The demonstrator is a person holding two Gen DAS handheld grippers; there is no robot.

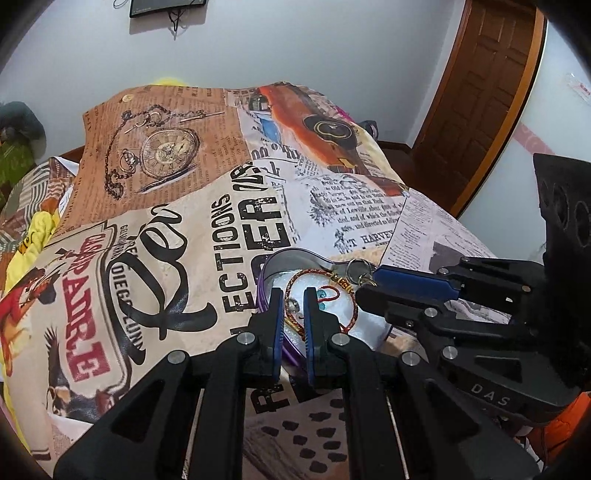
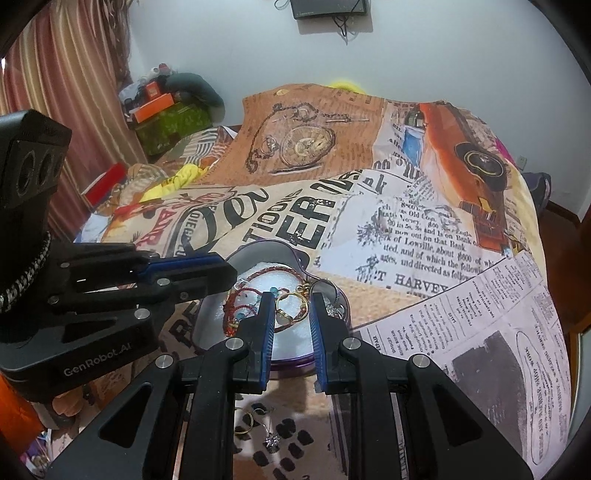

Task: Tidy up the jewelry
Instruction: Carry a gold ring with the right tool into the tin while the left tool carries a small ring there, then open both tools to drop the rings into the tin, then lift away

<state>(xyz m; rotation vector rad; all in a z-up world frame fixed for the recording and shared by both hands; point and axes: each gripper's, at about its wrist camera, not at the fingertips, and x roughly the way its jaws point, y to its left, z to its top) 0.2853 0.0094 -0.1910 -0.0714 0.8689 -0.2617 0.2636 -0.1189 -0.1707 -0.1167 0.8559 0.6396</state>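
Observation:
A heart-shaped purple tin point(image 1: 271, 260) point(image 2: 258, 249) with a white lining lies on the printed bedspread. It holds a red-and-gold bangle point(image 1: 352, 301) point(image 2: 271, 271), red thread bracelets with blue beads point(image 2: 240, 308) and gold rings point(image 2: 293, 299). My left gripper point(image 1: 294, 297) is slightly open at the tin's near rim and holds nothing. My right gripper point(image 2: 293, 301) is open above the tin's near side, with the gold rings between its fingers; it also shows from the side in the left wrist view point(image 1: 376, 284). A gold ring point(image 2: 245, 421) and a silver star pendant point(image 2: 272, 441) lie on the bedspread below the right gripper.
The newspaper-print bedspread point(image 2: 424, 229) covers the bed. Boxes and clutter point(image 2: 166, 107) sit at the far left by the curtain. A wooden door point(image 1: 476, 96) stands to the right. A dark device point(image 2: 328, 7) hangs on the white wall.

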